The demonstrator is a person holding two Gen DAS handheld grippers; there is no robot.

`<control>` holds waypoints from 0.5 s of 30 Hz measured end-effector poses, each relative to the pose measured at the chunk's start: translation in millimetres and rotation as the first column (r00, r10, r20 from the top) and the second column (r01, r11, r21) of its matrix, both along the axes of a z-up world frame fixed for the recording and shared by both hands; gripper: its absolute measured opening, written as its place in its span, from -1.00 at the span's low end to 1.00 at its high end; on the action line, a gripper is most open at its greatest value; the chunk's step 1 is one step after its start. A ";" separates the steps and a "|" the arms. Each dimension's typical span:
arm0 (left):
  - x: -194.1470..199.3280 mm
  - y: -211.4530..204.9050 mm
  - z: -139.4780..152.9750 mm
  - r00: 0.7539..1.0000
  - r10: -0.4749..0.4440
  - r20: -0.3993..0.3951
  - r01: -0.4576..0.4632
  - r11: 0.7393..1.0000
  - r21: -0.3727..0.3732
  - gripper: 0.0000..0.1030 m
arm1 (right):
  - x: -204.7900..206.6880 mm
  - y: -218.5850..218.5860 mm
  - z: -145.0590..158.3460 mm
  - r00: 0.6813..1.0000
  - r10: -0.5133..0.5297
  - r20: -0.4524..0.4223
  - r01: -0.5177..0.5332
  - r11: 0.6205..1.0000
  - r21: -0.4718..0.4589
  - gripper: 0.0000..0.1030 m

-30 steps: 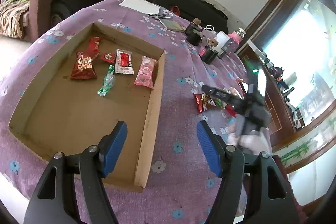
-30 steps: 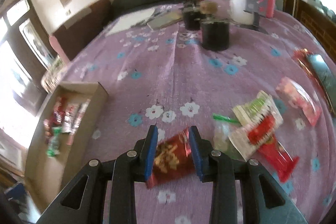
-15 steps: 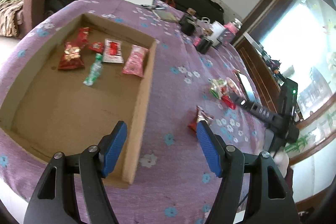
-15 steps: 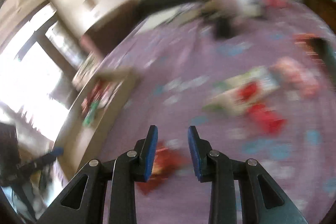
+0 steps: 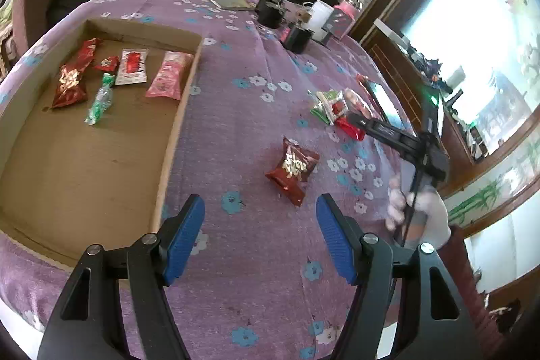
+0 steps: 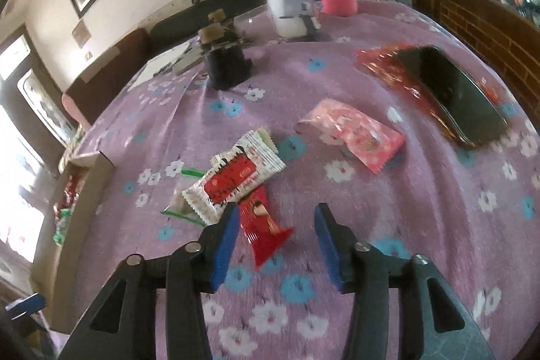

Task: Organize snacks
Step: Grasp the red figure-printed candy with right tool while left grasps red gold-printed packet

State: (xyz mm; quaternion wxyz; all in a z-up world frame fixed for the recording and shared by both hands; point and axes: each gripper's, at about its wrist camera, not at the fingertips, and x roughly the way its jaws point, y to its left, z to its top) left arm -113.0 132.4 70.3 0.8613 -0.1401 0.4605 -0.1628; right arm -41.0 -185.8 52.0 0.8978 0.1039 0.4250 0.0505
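The right tool [image 6: 275, 237] is hanging released over the purple flowered table [image 6: 422, 201], its jaws having just been opening, nothing gripped; a red wrapper [image 6: 261, 226] is lying between them, beside its left pad. Just beyond, a white-and-red packet [image 6: 236, 179] and a pink packet [image 6: 354, 134] are lying apart, with a phone [image 6: 452, 97] toward the right edge. The left tool [image 5: 260, 238] is sitting half open and empty above the table; a red snack bag [image 5: 293, 166] is lying beyond it, right of the cardboard box [image 5: 170, 137] holding several snacks.
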 end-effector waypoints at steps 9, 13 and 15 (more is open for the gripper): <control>6.7 -37.3 -8.3 0.995 -0.094 0.023 0.091 0.990 0.105 0.32 | -8.3 21.7 -9.8 0.998 0.057 -0.031 -0.061 0.992 -0.114 -0.43; 20.9 -56.3 -17.3 0.992 -0.121 0.022 0.115 0.978 0.173 0.32 | -32.2 15.5 -11.4 0.999 0.044 -0.016 -0.044 0.998 -0.042 -0.43; 30.6 -68.0 -23.2 0.991 -0.131 0.018 0.124 0.968 0.216 0.32 | -38.5 11.4 -11.2 0.999 0.033 -0.007 -0.033 0.999 -0.011 -0.43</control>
